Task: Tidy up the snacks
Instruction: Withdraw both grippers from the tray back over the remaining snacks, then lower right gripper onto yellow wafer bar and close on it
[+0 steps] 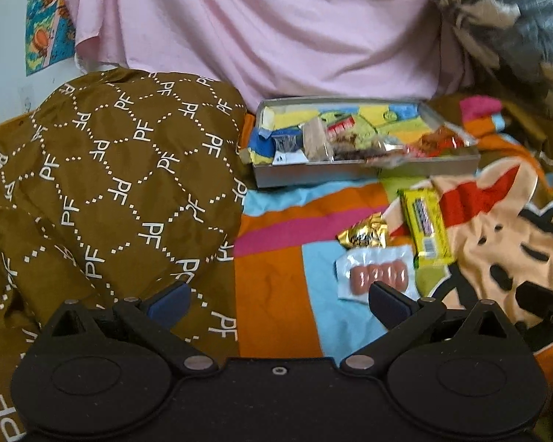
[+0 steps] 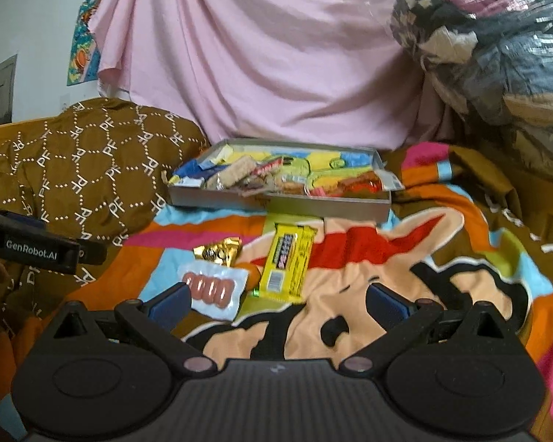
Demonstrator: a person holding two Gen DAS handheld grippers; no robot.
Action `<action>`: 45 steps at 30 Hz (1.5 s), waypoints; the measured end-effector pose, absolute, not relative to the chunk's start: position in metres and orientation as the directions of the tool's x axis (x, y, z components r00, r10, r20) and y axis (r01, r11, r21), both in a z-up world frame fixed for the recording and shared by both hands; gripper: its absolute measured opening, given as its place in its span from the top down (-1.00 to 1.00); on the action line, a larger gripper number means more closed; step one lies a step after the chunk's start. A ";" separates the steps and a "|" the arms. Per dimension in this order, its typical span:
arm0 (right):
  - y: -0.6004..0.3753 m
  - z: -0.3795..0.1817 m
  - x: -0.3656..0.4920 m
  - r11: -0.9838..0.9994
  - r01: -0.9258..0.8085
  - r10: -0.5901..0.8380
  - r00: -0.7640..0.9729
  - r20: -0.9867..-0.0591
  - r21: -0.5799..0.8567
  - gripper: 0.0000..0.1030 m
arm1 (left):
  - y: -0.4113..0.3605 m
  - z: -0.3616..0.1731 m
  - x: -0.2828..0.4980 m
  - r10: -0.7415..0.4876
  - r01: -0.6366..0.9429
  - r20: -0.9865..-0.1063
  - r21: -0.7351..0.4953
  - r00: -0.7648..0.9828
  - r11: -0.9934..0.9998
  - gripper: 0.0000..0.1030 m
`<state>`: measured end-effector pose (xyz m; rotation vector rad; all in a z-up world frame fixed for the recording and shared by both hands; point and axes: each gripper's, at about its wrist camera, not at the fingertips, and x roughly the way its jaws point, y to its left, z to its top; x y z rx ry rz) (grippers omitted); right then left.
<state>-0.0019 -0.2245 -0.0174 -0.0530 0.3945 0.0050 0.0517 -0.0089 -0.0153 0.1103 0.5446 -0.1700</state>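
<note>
Mid-sort: the box [image 2: 276, 202] at the back of the blanket [image 2: 460, 221] already holds a pile of wrappers, but three snacks lie loose in front of it, the yellow bar [image 2: 286, 263], gold packet [image 2: 219, 251] and sausage pack [image 2: 213, 289]. Gold packet and sausage pack overlap at the edges, the bar just beside them. Both grippers empty, fingers spread wide: left gripper [image 1: 276, 304] hovers over the blanket with the sausage pack [image 1: 377, 274] just past its right finger, right gripper [image 2: 276, 304] low with the same pack by its left finger. I'd say the step is picking the next loose snack. Next move needs one gripper centred over a single pack, lowered flat and closed on its edge; thin film on soft cloth may slip or bunch
</note>
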 end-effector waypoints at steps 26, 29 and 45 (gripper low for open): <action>-0.220 -0.052 0.015 1.000 -0.010 -0.003 0.856 -0.518 -0.022 -1.00 | -0.011 -0.038 0.079 -0.147 0.197 -0.645 0.006 0.750 0.980 -0.99; -0.217 -0.053 0.017 0.999 -0.026 0.002 0.852 -0.523 -0.038 -1.00 | -0.009 -0.039 0.083 -0.150 0.200 -0.632 0.009 0.760 0.980 -0.99; -0.212 -0.057 0.045 0.996 -0.034 -0.015 0.838 -0.545 -0.079 -1.00 | -0.007 -0.049 0.123 -0.251 0.255 -0.620 -0.084 0.744 0.963 -0.99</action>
